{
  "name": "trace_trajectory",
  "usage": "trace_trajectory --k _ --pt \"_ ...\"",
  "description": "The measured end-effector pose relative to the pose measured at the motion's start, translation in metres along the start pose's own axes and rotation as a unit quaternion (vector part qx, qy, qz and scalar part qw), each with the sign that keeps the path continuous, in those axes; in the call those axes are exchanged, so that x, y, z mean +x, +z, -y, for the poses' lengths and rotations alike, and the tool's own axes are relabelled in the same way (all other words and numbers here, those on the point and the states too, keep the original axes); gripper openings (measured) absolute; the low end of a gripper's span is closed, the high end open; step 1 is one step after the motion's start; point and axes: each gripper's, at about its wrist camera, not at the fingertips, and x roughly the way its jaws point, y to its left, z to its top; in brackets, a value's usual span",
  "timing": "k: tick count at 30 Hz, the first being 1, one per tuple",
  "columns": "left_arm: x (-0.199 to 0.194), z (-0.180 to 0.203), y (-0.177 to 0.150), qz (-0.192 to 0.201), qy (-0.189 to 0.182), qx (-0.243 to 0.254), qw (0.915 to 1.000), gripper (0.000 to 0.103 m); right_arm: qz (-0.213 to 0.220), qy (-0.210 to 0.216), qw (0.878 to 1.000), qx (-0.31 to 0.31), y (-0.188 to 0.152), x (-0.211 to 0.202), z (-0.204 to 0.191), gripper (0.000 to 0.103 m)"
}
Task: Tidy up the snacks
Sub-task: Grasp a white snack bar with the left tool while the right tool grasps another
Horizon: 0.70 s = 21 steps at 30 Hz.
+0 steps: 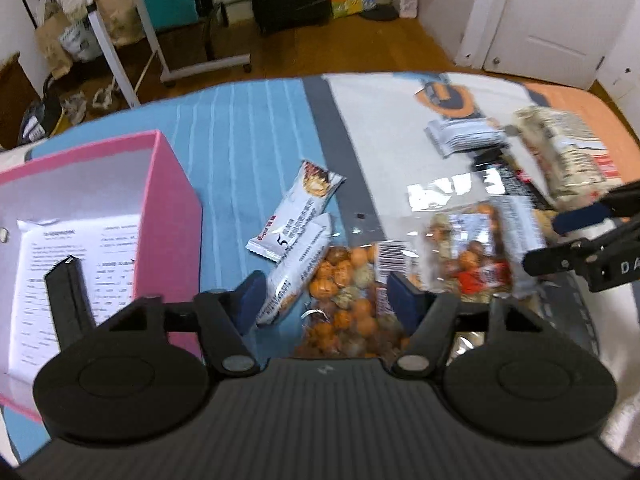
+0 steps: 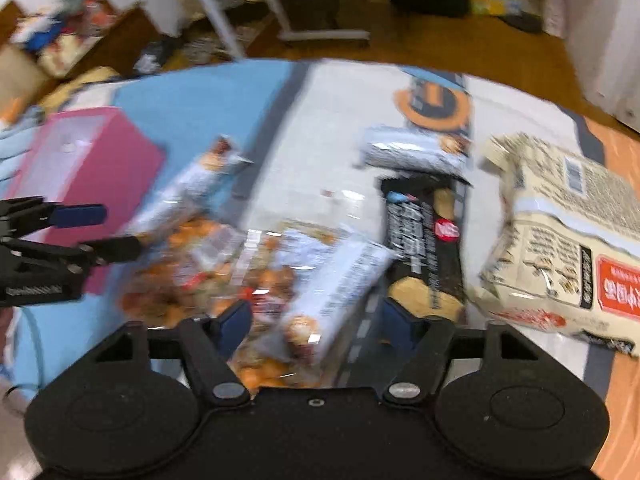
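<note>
Both the left gripper (image 1: 328, 292) and the right gripper (image 2: 316, 320) stand unclenched over snack bags (image 1: 344, 300), ready to grasp; pink box (image 1: 168, 200) waits at nine o'clock.

Both tools point steeply down over the surface, side by side. The left tool (image 1: 326, 292) has its jaws partly apart, its blue pads (image 1: 252, 294) clear of contact, nothing pinched between them. The right tool (image 2: 316, 320) also stands partly open, its pads (image 2: 236, 320) not pressing on anything. Each tool's fingers show at the edge of the other's view, blurred.
</note>
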Motion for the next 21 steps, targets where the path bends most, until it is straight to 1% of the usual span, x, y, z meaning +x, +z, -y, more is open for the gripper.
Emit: trace_trajectory --k 1,2,3,6,8,9,10,11,12,14,15,16,17,18,19,20,21 --pt "0.007 -0.002 0.001 -0.003 0.002 0.002 1.0 0.063 -0.004 -0.013 1.0 -0.006 0.0 0.006 -0.001 0.072" --pt "0.013 -0.002 0.001 -0.004 0.009 0.01 0.9999 0.06 -0.003 -0.019 1.0 -0.009 0.001 0.009 -0.001 0.072" --pt "0.017 -0.002 0.001 -0.002 0.017 0.019 0.9997 0.057 -0.002 -0.016 1.0 -0.006 0.001 0.009 0.0 0.072" --pt "0.023 0.0 -0.001 0.009 0.04 0.054 0.9977 0.055 0.004 0.0 1.0 0.012 0.003 0.006 0.002 0.072" --pt "0.025 0.0 -0.004 0.015 0.049 0.07 0.9962 0.055 0.007 -0.002 1.0 0.012 0.004 0.005 0.001 0.069" --pt "0.026 0.0 -0.006 0.016 0.052 0.076 0.9956 0.055 0.008 -0.006 1.0 0.009 0.003 0.006 0.001 0.062" --pt "0.027 0.0 -0.007 0.016 0.056 0.08 0.9951 0.054 0.006 -0.012 1.0 0.008 0.003 0.008 0.001 0.057" --pt "0.029 0.001 -0.007 0.013 0.06 0.085 0.9944 0.053 0.003 -0.01 1.0 0.01 0.003 0.009 0.002 0.051" --pt "0.032 0.002 -0.009 0.01 0.063 0.092 0.9937 0.053 -0.001 -0.003 1.0 0.015 0.003 0.01 0.003 0.047" --pt "0.037 0.005 -0.011 0.005 0.071 0.104 0.992 0.053 -0.01 0.003 1.0 0.019 0.003 0.014 0.005 0.047" --pt "0.04 0.005 -0.013 0.003 0.077 0.105 0.9915 0.053 -0.011 0.003 1.0 0.019 0.003 0.015 0.005 0.045" --pt "0.043 0.005 -0.014 0.0 0.081 0.103 0.9914 0.054 -0.01 0.003 1.0 0.017 0.003 0.016 0.005 0.039" --pt "0.045 0.004 -0.014 -0.001 0.079 0.099 0.992 0.053 -0.008 -0.002 1.0 0.013 0.004 0.017 0.005 0.037" --pt "0.045 0.003 -0.013 0.0 0.075 0.09 0.9931 0.049 -0.006 -0.006 1.0 0.011 0.004 0.017 0.004 0.035" --pt "0.044 0.001 -0.011 -0.003 0.068 0.081 0.9944 0.043 -0.004 -0.01 1.0 0.009 0.004 0.016 0.004 0.033" --pt "0.043 -0.001 -0.01 -0.008 0.061 0.071 0.9955 0.03 -0.002 -0.015 1.0 0.008 0.004 0.014 0.004 0.03" --pt "0.043 -0.003 -0.009 -0.014 0.063 0.061 0.996 0.029 0.0 -0.019 1.0 0.007 0.004 0.013 0.004 0.03"
